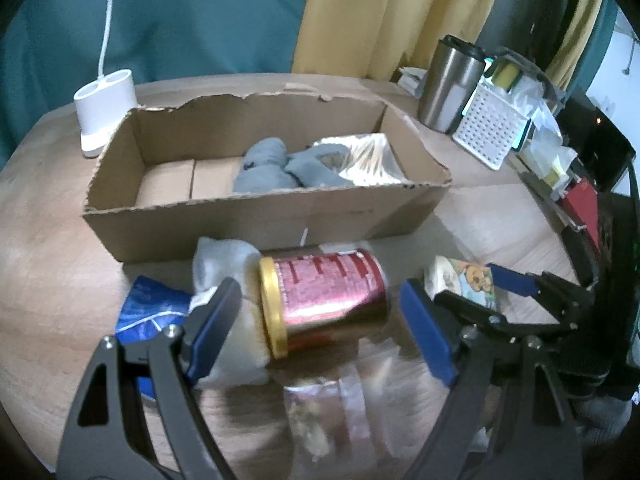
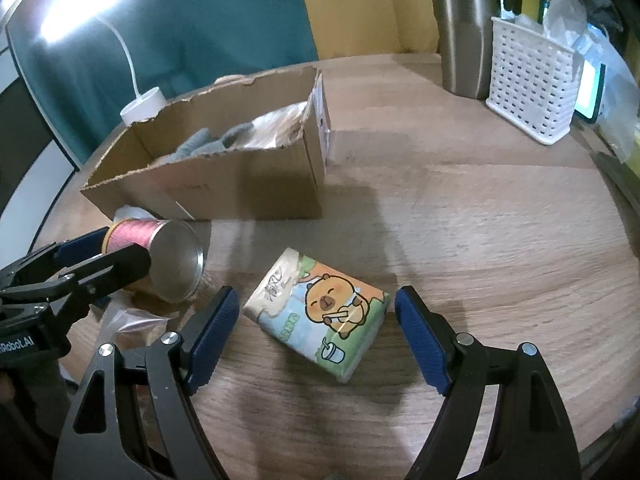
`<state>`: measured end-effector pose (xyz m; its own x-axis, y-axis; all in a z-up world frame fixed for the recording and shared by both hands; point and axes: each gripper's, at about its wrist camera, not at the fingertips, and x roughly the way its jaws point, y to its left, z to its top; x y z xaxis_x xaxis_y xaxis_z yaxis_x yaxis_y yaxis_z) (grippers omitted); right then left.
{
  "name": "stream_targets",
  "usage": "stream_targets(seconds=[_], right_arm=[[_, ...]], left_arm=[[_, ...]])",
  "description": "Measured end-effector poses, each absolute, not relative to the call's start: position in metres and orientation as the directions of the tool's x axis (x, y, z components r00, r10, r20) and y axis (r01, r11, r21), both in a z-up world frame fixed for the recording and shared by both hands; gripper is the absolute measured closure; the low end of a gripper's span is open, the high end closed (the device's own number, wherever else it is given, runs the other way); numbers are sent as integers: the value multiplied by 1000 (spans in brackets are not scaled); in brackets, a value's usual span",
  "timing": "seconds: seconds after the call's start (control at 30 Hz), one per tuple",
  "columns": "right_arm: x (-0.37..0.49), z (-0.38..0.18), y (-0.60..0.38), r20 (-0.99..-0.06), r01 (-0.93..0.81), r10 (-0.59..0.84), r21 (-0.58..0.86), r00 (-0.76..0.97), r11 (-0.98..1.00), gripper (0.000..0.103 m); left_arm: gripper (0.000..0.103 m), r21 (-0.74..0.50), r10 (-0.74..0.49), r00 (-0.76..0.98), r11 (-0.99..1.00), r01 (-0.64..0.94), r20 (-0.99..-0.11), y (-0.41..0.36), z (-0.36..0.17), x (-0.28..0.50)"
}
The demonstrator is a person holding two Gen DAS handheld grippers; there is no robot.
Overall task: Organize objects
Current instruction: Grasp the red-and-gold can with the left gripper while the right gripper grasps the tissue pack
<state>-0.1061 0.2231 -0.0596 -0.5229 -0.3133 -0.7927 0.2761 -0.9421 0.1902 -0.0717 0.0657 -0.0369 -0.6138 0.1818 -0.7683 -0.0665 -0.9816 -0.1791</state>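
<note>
A red can with a gold lid [image 1: 326, 300] lies on its side on the wooden table, in front of an open cardboard box [image 1: 256, 220]. My left gripper [image 1: 320, 320] is open with a finger on each side of the can. It also shows in the right wrist view [image 2: 168, 256]. A tissue pack with a cartoon capybara [image 2: 320, 312] lies flat on the table. My right gripper [image 2: 316, 320] is open around it, not touching. The box [image 2: 224, 188] holds a grey cloth [image 1: 272, 168] and a pack of cotton swabs [image 1: 368, 160].
A white packet [image 1: 224, 264], a blue packet [image 1: 148, 312] and a clear bag [image 1: 328, 412] lie by the can. A white lamp base [image 1: 104, 108] stands behind the box. A steel tumbler [image 2: 464, 36] and white perforated basket [image 2: 528, 84] stand at the back right.
</note>
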Motion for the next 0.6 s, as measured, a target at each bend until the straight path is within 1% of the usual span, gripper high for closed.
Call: stream_targets(seconds=[0.17,0.3,0.33,0.37,0.4,0.6], right_arm=[[-109,-62,223,-793,290,-322,191,-517,-938,22],[-109,-62,223,-792,304,-322,181,-519,-935,23],[-109,-62,224,-790,306,-323,180,-521,-935,23],[-109,-62,225,-789,307,-326,183,-521,-934,24],[-109,-62,227,-787,307,-329,187,-522,-933,24],[-110,-59,233,-781,302,-325,183,-533,-935,24]], left_arm=[[20,-151,169,-610,-985,-81,-774,73,-41,-76],[22,-160,188,-603,-982,-100,-776,76,-44,-79],[24,-160,190,-603,-982,-104,-775,77,-44,-79],[30,-157,192,-602,-981,-111,-775,78,-44,-80],[33,-161,198,-597,-980,-115,-777,79,-45,-81],[34,-178,221,-601,-975,-130,-768,80,-43,-80]])
